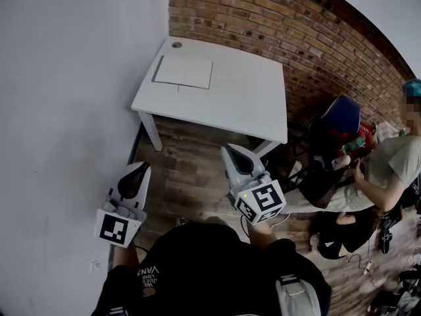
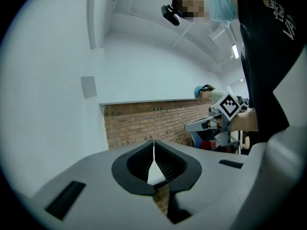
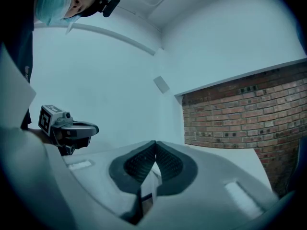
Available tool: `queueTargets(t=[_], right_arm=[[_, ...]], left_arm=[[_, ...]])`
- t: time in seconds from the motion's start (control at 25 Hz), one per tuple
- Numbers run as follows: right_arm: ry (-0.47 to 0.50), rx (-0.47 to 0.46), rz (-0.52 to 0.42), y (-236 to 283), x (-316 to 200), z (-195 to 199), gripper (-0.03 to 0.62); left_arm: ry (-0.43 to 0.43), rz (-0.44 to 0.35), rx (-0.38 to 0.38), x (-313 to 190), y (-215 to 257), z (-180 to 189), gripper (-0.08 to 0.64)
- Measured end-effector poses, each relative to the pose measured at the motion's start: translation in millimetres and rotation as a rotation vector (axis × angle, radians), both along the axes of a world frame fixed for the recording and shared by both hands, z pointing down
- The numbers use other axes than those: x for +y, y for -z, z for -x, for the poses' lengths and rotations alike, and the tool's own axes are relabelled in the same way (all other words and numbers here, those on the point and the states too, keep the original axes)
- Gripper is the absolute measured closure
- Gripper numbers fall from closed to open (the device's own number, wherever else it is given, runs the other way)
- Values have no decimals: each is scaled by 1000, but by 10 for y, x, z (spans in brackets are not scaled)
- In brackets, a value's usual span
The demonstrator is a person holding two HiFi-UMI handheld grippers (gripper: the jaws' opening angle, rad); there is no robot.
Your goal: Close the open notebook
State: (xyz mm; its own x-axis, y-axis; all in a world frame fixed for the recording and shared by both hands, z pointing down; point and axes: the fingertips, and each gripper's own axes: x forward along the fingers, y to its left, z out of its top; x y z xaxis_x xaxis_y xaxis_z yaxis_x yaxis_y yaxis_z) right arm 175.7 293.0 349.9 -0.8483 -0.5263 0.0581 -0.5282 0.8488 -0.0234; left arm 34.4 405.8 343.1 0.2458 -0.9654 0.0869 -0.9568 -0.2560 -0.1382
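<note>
**Notebook (image 1: pixel 183 71) lying ahead on the counter (image 1: pixel 250 104), out of reach of both tools**

- Notebook: one. It is lying flat and pale near the counter's left rear corner, close to the brick wall (image 1: pixel 263 18). Its long axis is running side to side, along that wall. No spine is showing from here.
- Counter: one, white.
- Left tool (image 1: pixel 143 168): one, jaws sitting together on nothing.
- Right tool (image 1: pixel 231 150): one, jaws likewise meeting, empty.
- Relation: both tools are pointing level and hanging over the wooden floor (image 1: pixel 191 176), well apart from the counter. The notebook is lying ahead, between their two lines. The right tool is looking slightly nearer, by my judgement.
</note>
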Motion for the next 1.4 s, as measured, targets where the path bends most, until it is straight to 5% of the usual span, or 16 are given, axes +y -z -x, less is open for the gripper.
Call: queueTargets(t=[0.48,1.4], right_arm=[[-48,21,24,-161,-311,133,594],[94,34,39,-256,-2205,484,594]], left_arm=[[-30,7,83,-340,-127,261,551],[104,20,88,-2064,-202,448,551]])
